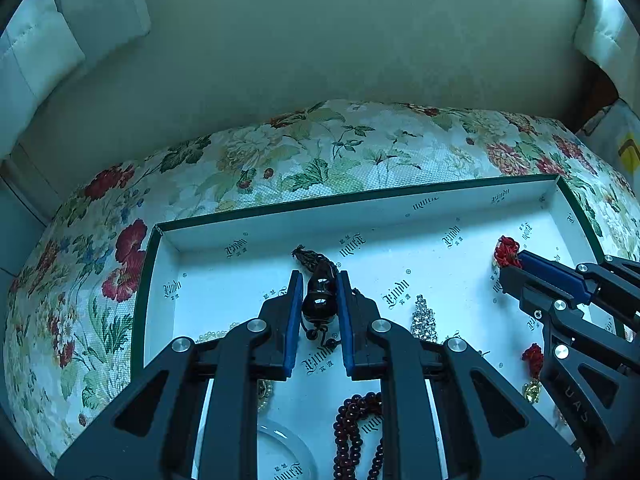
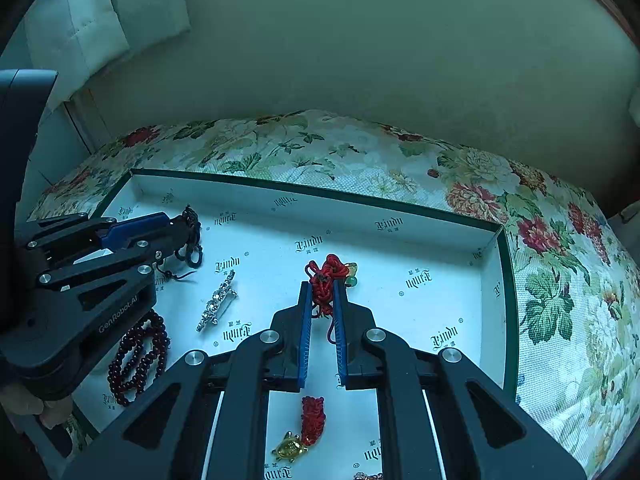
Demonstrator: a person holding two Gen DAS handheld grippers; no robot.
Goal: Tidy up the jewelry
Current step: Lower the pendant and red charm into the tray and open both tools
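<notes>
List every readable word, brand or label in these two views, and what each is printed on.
"GenRobot.AI": on the side of the left gripper, seen in the right wrist view.
"Jindu", as best it reads, in ornate blackletter: repeated across the white lining of the box.
Small characters under each blackletter logo: too small to read.
Faint embossed letters on the right gripper body in the left wrist view: too blurred to read.

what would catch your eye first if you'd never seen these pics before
First, the two claws over the white tray: the left claw is shut on a glossy black pendant, and the right claw is shut on a red knotted cord. Next, the sparkly brooch on the tray floor between them, and the flowered cloth beneath the tray.
</notes>
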